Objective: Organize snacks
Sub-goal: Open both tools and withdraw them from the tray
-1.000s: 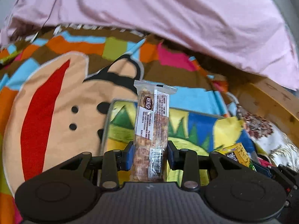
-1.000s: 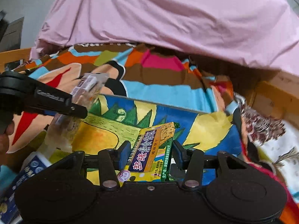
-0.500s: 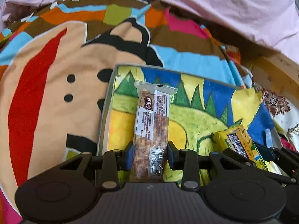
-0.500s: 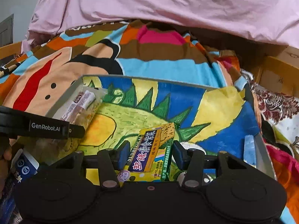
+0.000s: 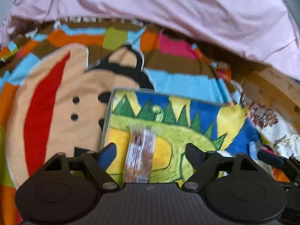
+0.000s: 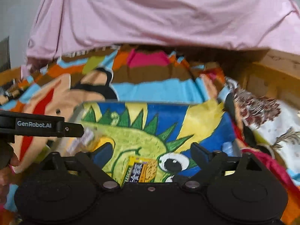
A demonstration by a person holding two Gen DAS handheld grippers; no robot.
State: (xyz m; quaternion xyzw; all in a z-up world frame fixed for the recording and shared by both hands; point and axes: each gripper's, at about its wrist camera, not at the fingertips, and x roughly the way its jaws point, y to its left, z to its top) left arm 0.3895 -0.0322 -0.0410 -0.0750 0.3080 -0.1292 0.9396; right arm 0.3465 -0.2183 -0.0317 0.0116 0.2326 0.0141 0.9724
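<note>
A clear-wrapped nut bar [image 5: 140, 155] lies between the spread fingers of my left gripper [image 5: 151, 151], whose jaws are opening and no longer touch it. It rests on the tray [image 5: 108, 112] printed with a green dinosaur. In the right wrist view, a yellow snack packet [image 6: 140, 170] with a blue label lies on the same tray [image 6: 187, 112] between the fingers of my right gripper [image 6: 153, 151]. Those jaws are opening too, clear of the packet. The left gripper's finger [image 6: 56, 126] reaches in from the left there, with the nut bar [image 6: 84, 140] blurred beneath it.
The tray sits on a bright patchwork blanket [image 5: 56, 103] with a cartoon face. A pink sheet [image 5: 168, 9] hangs over the far side. A wooden edge [image 5: 271, 90] and a floral cloth [image 6: 271, 121] lie to the right. A hand [image 6: 7, 161] shows at the left edge.
Both grippers have gone from shut to wide apart. The nut bar and the yellow packet have dropped out of the jaws onto the tray, and both grippers have pulled back a little.
</note>
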